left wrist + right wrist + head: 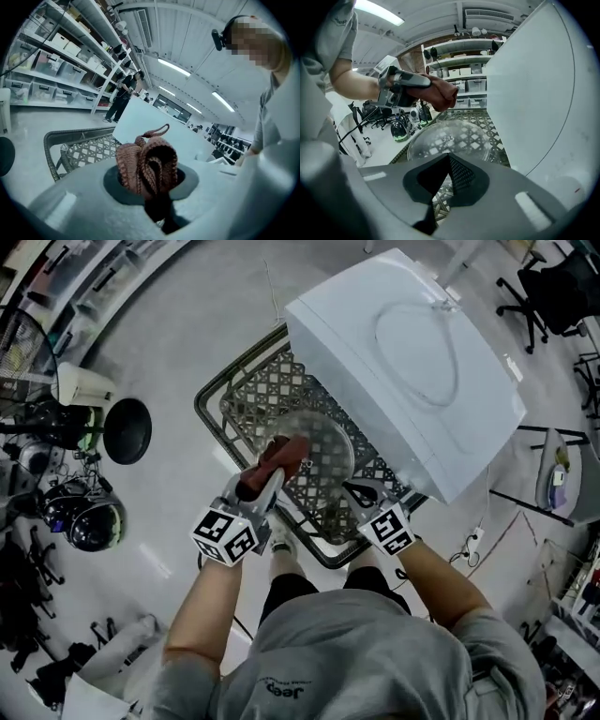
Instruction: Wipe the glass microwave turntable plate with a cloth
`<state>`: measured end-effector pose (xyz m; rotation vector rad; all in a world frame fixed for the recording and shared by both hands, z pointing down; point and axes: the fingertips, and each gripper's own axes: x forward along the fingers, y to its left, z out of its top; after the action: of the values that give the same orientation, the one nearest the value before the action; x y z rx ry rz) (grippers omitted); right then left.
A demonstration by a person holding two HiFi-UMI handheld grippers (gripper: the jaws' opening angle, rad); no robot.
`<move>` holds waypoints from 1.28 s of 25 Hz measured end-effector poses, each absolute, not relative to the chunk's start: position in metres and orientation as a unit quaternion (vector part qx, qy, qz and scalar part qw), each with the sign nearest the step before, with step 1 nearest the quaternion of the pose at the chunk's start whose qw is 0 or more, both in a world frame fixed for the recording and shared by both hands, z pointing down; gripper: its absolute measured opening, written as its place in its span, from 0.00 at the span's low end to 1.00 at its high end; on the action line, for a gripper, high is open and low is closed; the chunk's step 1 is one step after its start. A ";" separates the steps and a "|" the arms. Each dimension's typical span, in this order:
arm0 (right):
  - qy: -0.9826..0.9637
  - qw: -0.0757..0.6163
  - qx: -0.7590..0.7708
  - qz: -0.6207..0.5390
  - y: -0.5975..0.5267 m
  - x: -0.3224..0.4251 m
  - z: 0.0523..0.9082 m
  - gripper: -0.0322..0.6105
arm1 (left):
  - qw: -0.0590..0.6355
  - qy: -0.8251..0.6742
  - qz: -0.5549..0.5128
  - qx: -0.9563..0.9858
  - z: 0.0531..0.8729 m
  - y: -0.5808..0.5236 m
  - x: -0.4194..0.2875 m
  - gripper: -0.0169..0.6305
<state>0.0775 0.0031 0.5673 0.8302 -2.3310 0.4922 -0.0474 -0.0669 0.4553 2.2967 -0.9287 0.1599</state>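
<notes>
The left gripper [255,495] is clenching a reddish-brown cloth [281,456] and holding it at the left rim of the glass plate [319,439]. The right gripper [361,493] is clamping the plate's near rim. The plate is hovering over the middle of the woven table [232,395], just beside a white box [403,362].

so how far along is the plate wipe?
Done: the cloth is clamped in the left tool. The right tool looks shut on the near rim of the glass plate, over the wicker table. In hand: the cloth is at the plate's edge, but contact can't be confirmed. Left: the wiping itself; no cleaned patch is visible to judge by.
</notes>
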 end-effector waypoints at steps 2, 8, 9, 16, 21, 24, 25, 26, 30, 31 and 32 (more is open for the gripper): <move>-0.880 0.313 0.316 0.168 0.003 0.080 0.578 0.06 | 0.320 -0.351 0.056 0.878 0.468 -0.067 -0.048 0.13; -0.883 0.338 0.303 0.115 -0.005 0.074 0.586 0.06 | 0.319 -0.348 0.040 0.881 0.495 -0.070 -0.056 0.13; -0.884 0.341 0.301 0.108 -0.005 0.072 0.587 0.06 | 0.319 -0.348 0.039 0.881 0.501 -0.069 -0.057 0.13; -0.876 0.358 0.310 0.092 -0.006 0.084 0.601 0.06 | 0.326 -0.355 0.021 0.876 0.523 -0.068 -0.055 0.13; -0.873 0.366 0.309 0.093 -0.005 0.085 0.609 0.06 | 0.325 -0.356 0.030 0.876 0.533 -0.069 -0.053 0.13; -0.874 0.360 0.310 0.104 -0.005 0.086 0.609 0.06 | 0.315 -0.358 0.037 0.878 0.531 -0.074 -0.050 0.13; -0.874 0.359 0.310 0.105 -0.005 0.086 0.609 0.06 | 0.306 -0.358 0.043 0.881 0.528 -0.076 -0.048 0.13; -0.874 0.359 0.310 0.104 -0.006 0.086 0.609 0.06 | 0.293 -0.357 0.052 0.886 0.525 -0.079 -0.045 0.13; -0.876 0.356 0.309 0.102 -0.005 0.086 0.609 0.06 | 0.153 -0.337 0.150 0.917 0.516 -0.096 -0.018 0.13; -0.876 0.355 0.310 0.101 -0.005 0.086 0.610 0.06 | 0.095 -0.324 0.192 0.921 0.518 -0.100 -0.007 0.13; -0.877 0.354 0.310 0.100 -0.005 0.086 0.610 0.06 | 0.036 -0.309 0.234 0.921 0.521 -0.103 0.005 0.13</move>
<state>0.0858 -0.0049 0.6098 0.8017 -2.2663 0.2589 0.0046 -0.1025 0.5210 2.8293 -0.9487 0.7194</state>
